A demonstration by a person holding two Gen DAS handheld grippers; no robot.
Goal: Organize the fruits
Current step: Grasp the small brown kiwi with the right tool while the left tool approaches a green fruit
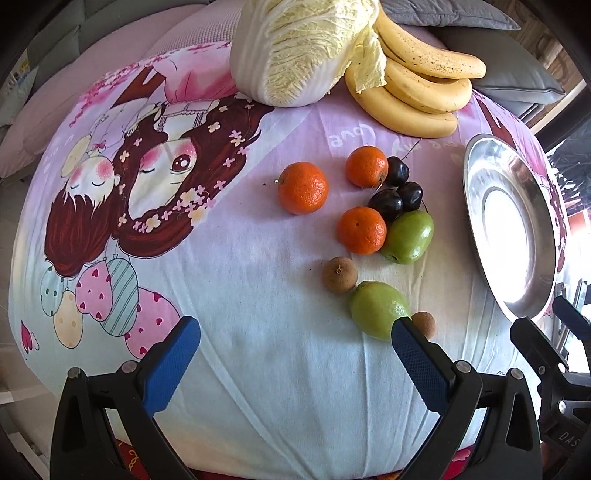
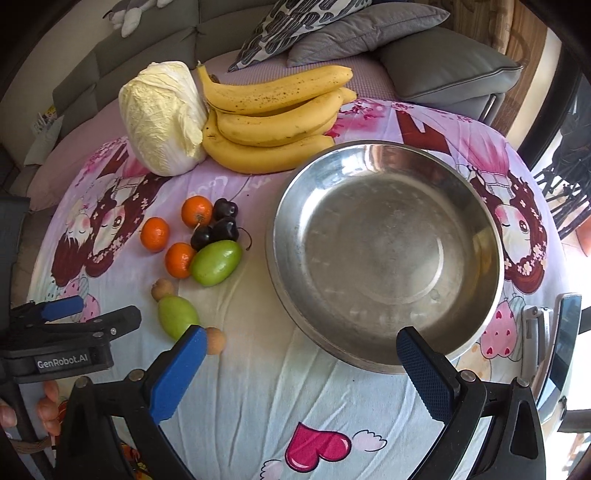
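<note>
We take the steel bowl (image 2: 384,254) as our landmark; it stands empty on a cartoon-printed cloth (image 2: 295,406) covering a round table.

Our left gripper (image 1: 295,339) hovers with its blue-padded fingers (image 1: 173,365) spread wide, holding nothing; the bowl sits to its right, seen edge-on (image 1: 476,221) in the left wrist view. Our right gripper (image 2: 301,350) likewise has its fingers (image 2: 177,373) well apart and empty, with the near rim of the bowl just ahead of its right finger.

All the fruit lies outside the bowl, to its left. Nearest the bowl's left rim is a green fruit (image 2: 216,262), touching a tangerine (image 2: 179,259) and a small cluster of dark cherries (image 2: 218,225). Two more tangerines (image 2: 197,211) (image 2: 155,234) lie further left, the first touching the cherries. Nearer us than that group, a brown longan (image 2: 162,289) lies against a second green fruit (image 2: 177,315), and another longan (image 2: 215,340) sits just beside the right gripper's left finger. In the left wrist view that second green fruit (image 1: 376,308) is just ahead of the left gripper's right finger.

Beyond the bowl's far left rim lies a bunch of bananas (image 2: 273,118), close to the rim, with a napa cabbage (image 2: 162,118) touching them on the far side from the bowl. Grey cushions (image 2: 362,33) rest on a sofa behind the table.
</note>
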